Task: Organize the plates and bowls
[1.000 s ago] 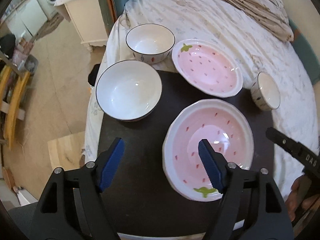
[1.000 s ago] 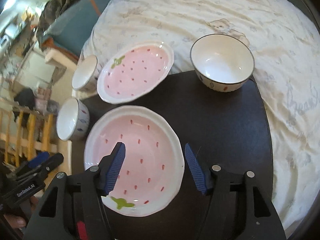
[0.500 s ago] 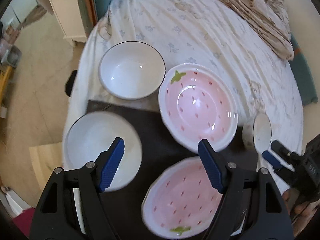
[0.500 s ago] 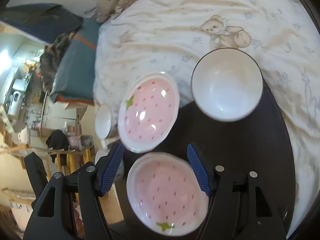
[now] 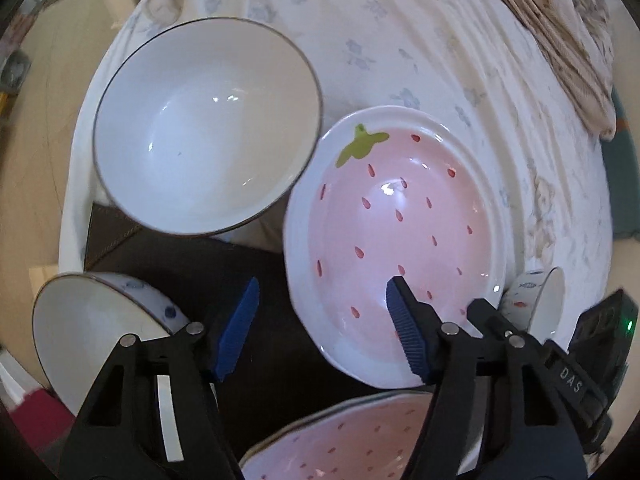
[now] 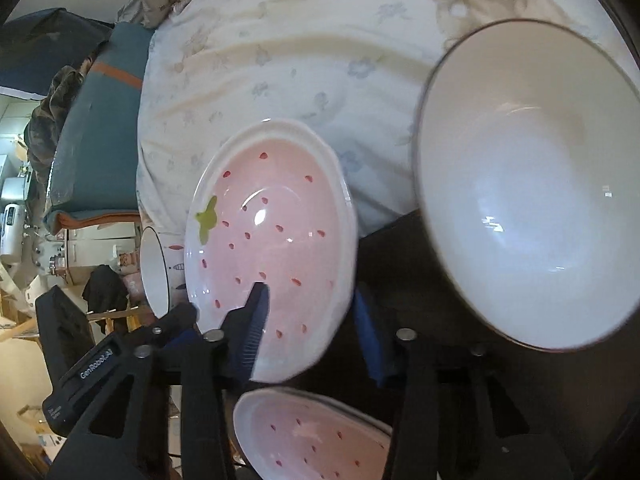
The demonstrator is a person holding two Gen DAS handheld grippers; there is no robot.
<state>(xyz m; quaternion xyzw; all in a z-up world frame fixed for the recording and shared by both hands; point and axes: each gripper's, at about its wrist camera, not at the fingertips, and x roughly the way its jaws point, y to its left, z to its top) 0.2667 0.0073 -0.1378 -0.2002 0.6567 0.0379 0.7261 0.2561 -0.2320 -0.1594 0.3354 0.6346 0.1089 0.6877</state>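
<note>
A pink strawberry plate (image 5: 404,236) lies at the far edge of the dark board (image 5: 208,264), partly on the bedsheet; it also shows in the right wrist view (image 6: 272,240). My left gripper (image 5: 320,328) is open, its right finger over the plate's near rim. My right gripper (image 6: 312,332) is open, straddling the same plate's near rim. A second pink plate (image 5: 344,444) lies below both grippers, also in the right wrist view (image 6: 316,436). A large white bowl (image 5: 204,124) sits left of the plate. Another white bowl (image 5: 92,332) sits nearer left.
A small patterned cup (image 5: 540,300) stands right of the far plate. A large white bowl (image 6: 528,192) fills the right of the right wrist view, a small bowl (image 6: 156,268) the left. The white sheet (image 5: 400,40) covers the bed behind.
Both grippers have moved forward and down from above the near plate to the far pink plate. All dishes appear much larger. Both jaws stay open.
</note>
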